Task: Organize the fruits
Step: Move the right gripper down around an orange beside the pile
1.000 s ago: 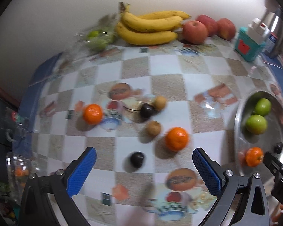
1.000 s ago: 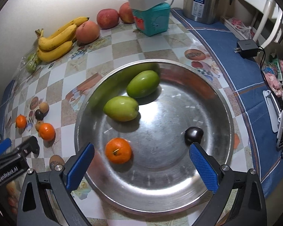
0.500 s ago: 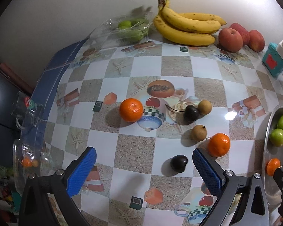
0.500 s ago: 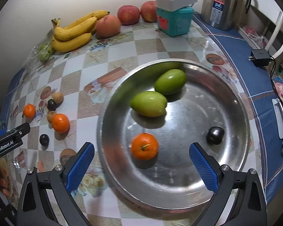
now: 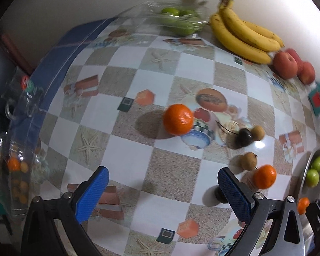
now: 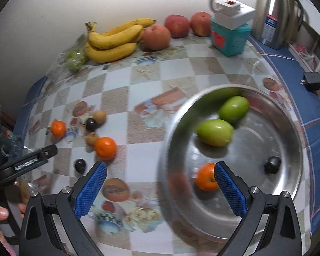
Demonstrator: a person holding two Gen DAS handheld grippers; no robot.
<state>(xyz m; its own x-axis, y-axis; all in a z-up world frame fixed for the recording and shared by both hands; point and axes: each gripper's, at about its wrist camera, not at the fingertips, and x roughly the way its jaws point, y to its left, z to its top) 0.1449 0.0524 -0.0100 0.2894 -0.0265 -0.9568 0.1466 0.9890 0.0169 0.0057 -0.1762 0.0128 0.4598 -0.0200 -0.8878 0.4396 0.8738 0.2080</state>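
1. hovering above the checked tablecloth (image 5: 125, 157), the left gripper (image 5: 162, 188) is seen with its blue pads spread wide and nothing held between them
2. the right gripper (image 6: 160, 183) is likewise found spread apart and empty, held over the near-left rim of the steel bowl (image 6: 288, 200)
3. inside the bowl two green fruits (image 6: 215, 132) are noted touching each other, with one small orange (image 6: 205, 180) partly hidden behind the right gripper's right pad and one dark round fruit (image 6: 272, 164) well apart to the right
4. on the cloth, left of the bowl, a loose group is recorded: a tangerine (image 5: 178, 119) ahead of the left gripper, a second tangerine (image 5: 264, 176) just beside a brown fruit (image 5: 248, 160), another brown fruit (image 5: 257, 132) touching a dark stemmed fruit (image 5: 243, 137), and one more dark fruit (image 6: 80, 165) partly hidden behind the left gripper's right pad
5. along the wall a bunch of bananas (image 5: 243, 34), three red apples (image 6: 177, 26) and a clear bag of green fruit (image 5: 179, 20) are observed
6. a teal box (image 6: 230, 36) carrying a white power strip and a steel kettle (image 6: 273, 19) are noted at the far right
7. part of a hand (image 6: 2, 213) is visible at the lower left of the right wrist view; both views are blurred in places
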